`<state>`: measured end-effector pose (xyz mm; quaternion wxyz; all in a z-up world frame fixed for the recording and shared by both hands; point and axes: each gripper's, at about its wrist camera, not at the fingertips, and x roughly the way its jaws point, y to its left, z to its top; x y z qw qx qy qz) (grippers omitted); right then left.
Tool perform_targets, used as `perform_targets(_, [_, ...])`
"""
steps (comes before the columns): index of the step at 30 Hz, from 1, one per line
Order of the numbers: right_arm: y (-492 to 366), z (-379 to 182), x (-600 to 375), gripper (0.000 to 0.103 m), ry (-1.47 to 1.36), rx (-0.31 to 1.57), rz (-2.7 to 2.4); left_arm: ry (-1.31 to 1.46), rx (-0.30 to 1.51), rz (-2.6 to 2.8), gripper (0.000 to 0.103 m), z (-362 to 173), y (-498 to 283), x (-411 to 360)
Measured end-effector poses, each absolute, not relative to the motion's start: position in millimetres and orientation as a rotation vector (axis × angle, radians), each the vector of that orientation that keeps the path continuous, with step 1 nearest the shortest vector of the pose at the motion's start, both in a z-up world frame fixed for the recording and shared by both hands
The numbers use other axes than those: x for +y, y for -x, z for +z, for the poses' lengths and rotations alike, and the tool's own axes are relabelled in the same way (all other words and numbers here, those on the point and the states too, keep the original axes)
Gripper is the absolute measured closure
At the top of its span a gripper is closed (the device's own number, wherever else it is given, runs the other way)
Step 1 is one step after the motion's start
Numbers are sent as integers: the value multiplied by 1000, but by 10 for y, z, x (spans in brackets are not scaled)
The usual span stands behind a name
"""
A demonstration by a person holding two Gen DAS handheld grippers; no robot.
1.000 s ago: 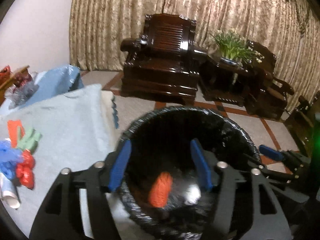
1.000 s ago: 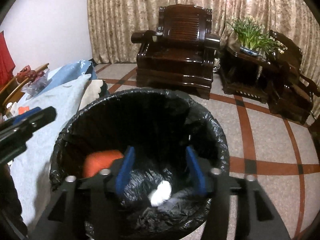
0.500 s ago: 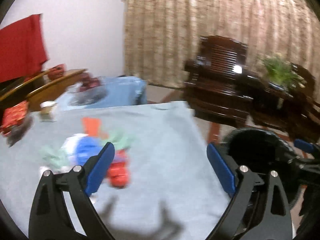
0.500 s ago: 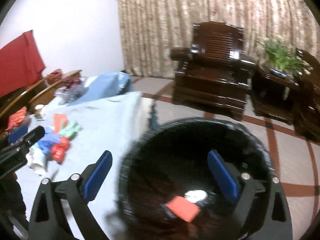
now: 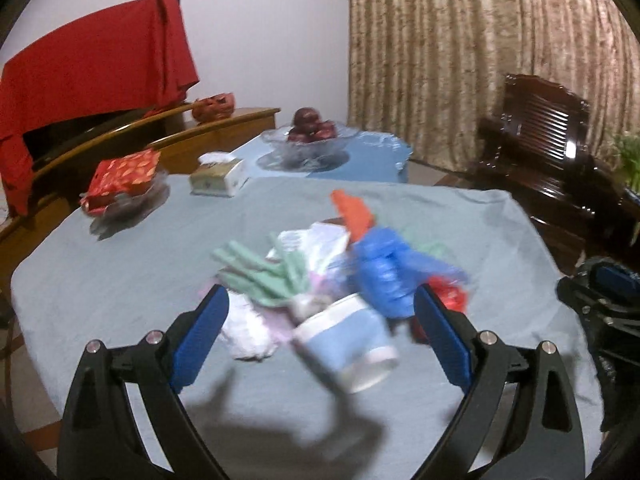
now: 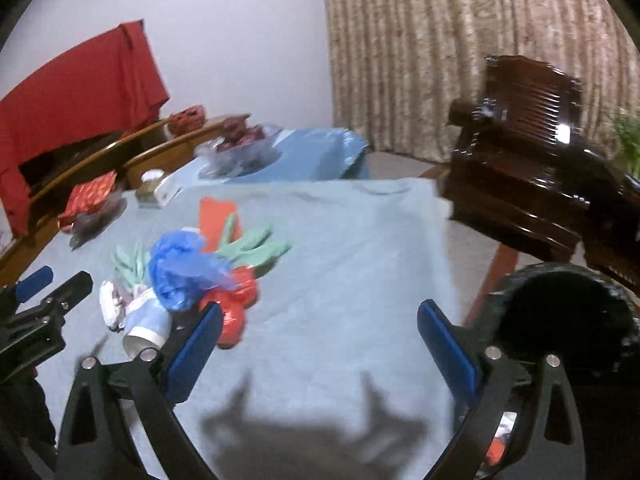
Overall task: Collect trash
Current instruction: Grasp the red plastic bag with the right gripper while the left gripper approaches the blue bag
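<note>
Both grippers are hanging spread and empty over the table (image 5: 120,264): the left gripper (image 5: 322,334) is framing the cup (image 5: 348,344) in the trash pile (image 6: 188,272), the right gripper (image 6: 318,344) nearer the bin (image 6: 560,312) off the table's right edge.
</note>
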<state>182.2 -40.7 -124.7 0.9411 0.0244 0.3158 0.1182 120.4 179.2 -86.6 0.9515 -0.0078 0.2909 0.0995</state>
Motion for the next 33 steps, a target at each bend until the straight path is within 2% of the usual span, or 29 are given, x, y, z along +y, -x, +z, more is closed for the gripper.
perform_targets(14, [-2133,-1721,233,16,22,725,287,49,642,221,12,-1268,-1324,2093])
perform_targets(21, [-2240,-1895,353,32,34,792,341,54,650,223,12,-1325,-1342,2174])
perform_targets(25, [-2263,-1894,359,55,10,817,413,54,651,213,12,-1327,-1372,2152])
perform_targets(26, [-2258,-1892,375,66,5,818,426,55,651,208,12,-1326,-1383,2131])
perform_targets(27, [-2255,-1879,373,70,1,820,435,55,651,203,12,-1322,-1394,2106])
perform_targets(33, [-2203,-1766,213,74,-22,798,421,46,642,170,12,-1272,-1476,1942])
